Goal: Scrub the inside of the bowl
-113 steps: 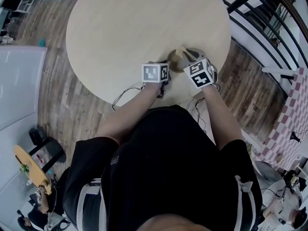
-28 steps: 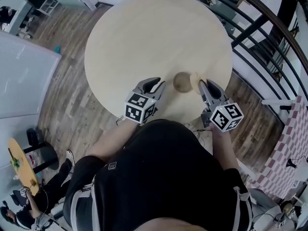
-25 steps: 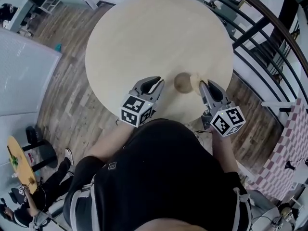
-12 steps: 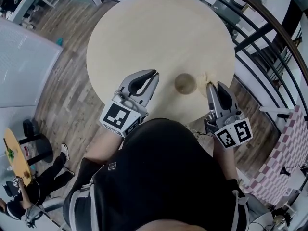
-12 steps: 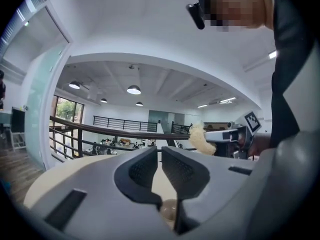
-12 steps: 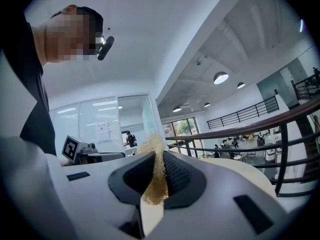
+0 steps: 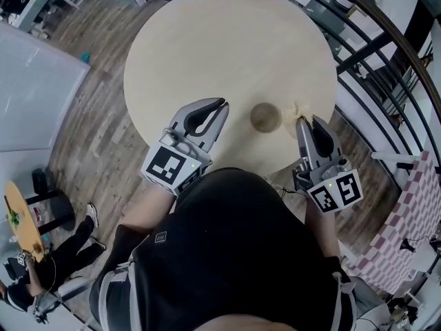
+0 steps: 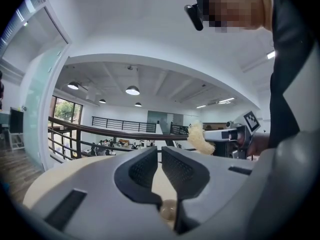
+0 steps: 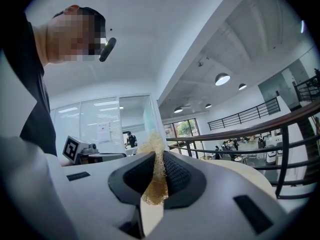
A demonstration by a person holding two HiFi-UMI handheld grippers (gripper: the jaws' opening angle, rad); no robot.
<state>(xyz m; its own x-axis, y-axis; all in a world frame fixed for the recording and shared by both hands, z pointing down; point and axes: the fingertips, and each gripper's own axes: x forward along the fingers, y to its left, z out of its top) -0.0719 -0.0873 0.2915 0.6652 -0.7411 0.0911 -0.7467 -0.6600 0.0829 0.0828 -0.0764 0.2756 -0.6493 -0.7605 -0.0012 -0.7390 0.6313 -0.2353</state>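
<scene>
Closest to the wearer, both pairs of tongs are held level over the near edge of the table point(image 7: 207, 33), one on each side of the bowl point(image 7: 264, 117). The left tongs point(image 7: 222, 104) have just been closing. Their jaws are now drawn almost together with nothing between them, and only a thin slit is left, under which the bowl shows on the tabletop below. With nothing in them, they are steadying nothing, so they are probably just being kept out of the way. The right tongs point(image 7: 301, 121) are clenched on a straw-coloured fibrous scrubber point(image 7: 297, 109), and a tuft of it sticks out past the tips. Gripping it that deep in the pads should stop it slipping when it is pressed against a curved wall. The bowl sits upright on the table between the two sets of tips and below them, and neither touches it. The scrubber hangs clear of its rim on the right tongs' side, so no scrubbing contact is being made now. Beyond the tips the pale round tabletop runs away, and dark railing bars point(image 7: 365, 43) lie past the right tongs.
</scene>
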